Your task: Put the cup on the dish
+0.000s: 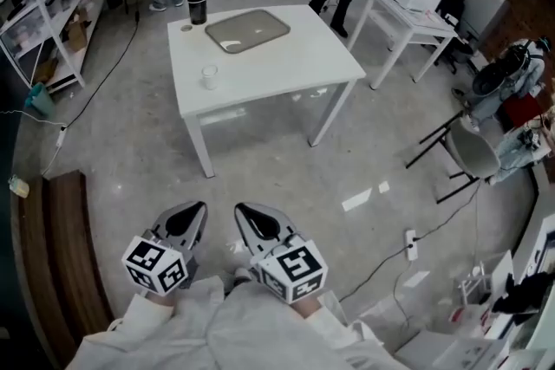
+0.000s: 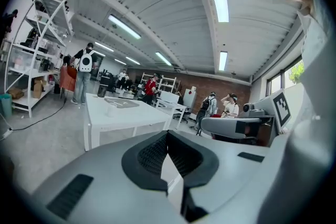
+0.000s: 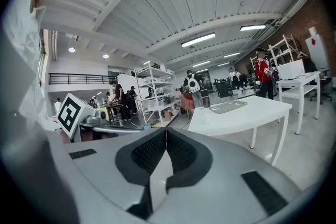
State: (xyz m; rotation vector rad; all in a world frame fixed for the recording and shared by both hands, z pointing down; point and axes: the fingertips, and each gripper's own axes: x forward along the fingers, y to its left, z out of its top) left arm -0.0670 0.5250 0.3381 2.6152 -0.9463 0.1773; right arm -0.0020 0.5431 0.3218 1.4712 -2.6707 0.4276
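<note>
**Item:** small pale cup [image 1: 209, 76], upright on the white rectangular table [image 1: 286, 65], near the table's 7 o'clock edge.
**Target:** flat grey rounded-rectangle dish [image 1: 247, 29], at 1 o'clock from the cup and apart from it. Long axis runs roughly 8-to-2 o'clock.
**Left gripper** [image 1: 196, 209]: jaws pressed together, nothing between them.
**Right gripper** [image 1: 244, 209]: likewise closed and empty.
**Position:** both grippers are over the grey floor [image 1: 286, 178], well short of the table.
**Bearing:** the cup lies at 12 o'clock from the left gripper and 11 o'clock from the right. The left is judged marginally nearer.
</note>
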